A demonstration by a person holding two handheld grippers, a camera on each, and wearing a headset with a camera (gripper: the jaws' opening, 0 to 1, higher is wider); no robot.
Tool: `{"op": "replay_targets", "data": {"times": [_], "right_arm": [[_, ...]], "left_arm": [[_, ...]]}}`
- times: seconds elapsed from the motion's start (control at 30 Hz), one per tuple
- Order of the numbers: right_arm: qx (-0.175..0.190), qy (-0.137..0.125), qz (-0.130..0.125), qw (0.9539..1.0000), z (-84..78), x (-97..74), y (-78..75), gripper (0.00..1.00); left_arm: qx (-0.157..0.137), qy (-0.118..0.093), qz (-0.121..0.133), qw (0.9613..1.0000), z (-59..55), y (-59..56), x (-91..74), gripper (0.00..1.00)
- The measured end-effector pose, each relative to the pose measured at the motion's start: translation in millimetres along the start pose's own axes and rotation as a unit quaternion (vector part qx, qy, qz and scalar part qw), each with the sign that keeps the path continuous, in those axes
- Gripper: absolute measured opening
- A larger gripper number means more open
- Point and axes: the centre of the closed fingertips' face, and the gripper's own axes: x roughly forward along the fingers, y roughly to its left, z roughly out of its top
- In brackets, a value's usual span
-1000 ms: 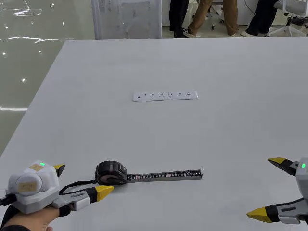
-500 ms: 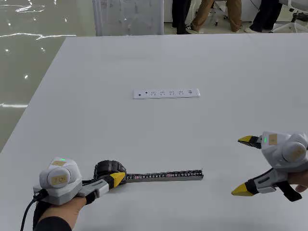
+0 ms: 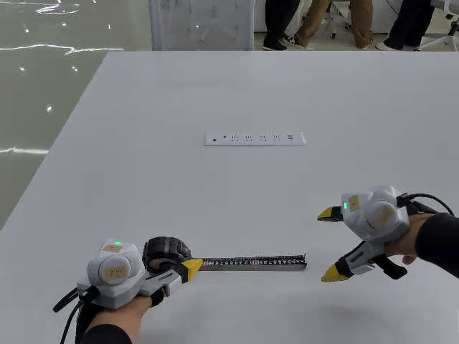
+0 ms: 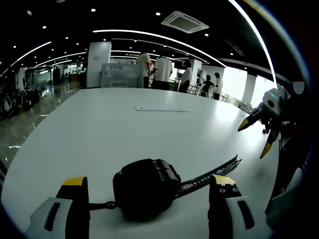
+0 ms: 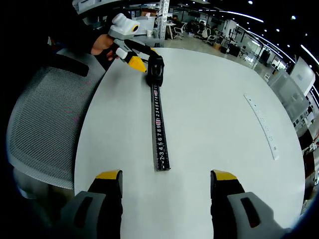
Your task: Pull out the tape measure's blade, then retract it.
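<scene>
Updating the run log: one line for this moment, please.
left gripper open around tape measure | right gripper open, short of blade | blade out

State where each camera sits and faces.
Head view: on the headset, looking down at the table; left hand and right hand show.
Left gripper view: on the left gripper, facing over the tape measure toward the right gripper; own jaws show.
Right gripper view: on the right gripper, facing along the blade toward the left gripper; own jaws show.
Shared: both gripper views see the blade.
</scene>
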Motion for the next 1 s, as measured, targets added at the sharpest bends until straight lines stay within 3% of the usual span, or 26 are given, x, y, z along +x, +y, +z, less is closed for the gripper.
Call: {"op": "replay_targets", "data": {"times": [0.2, 0.5, 0.73, 1.0], "right_arm": [[-0.004, 0.016, 0.020, 0.9997, -1.8, 19.6, 0.0, 0.50], [0.010, 0.043, 0.042, 0.9982, -11.8, 45.5, 2.5, 0.36], [0.013, 0.061, 0.044, 0.9971, -21.5, 47.4, 4.3, 0.23], [0.011, 0.063, 0.047, 0.9968, -18.9, 53.1, 11.0, 0.18]], "left_arm": [[0.007, -0.003, 0.010, 0.9999, -8.4, -1.7, 5.0, 0.95], [0.016, 0.001, 0.007, 0.9998, -8.8, -3.6, 11.4, 0.92], [0.016, -0.004, 0.006, 0.9998, -4.3, -3.6, 13.8, 0.89], [0.009, 0.005, 0.005, 0.9999, -11.4, -1.8, 13.5, 0.86]]}}
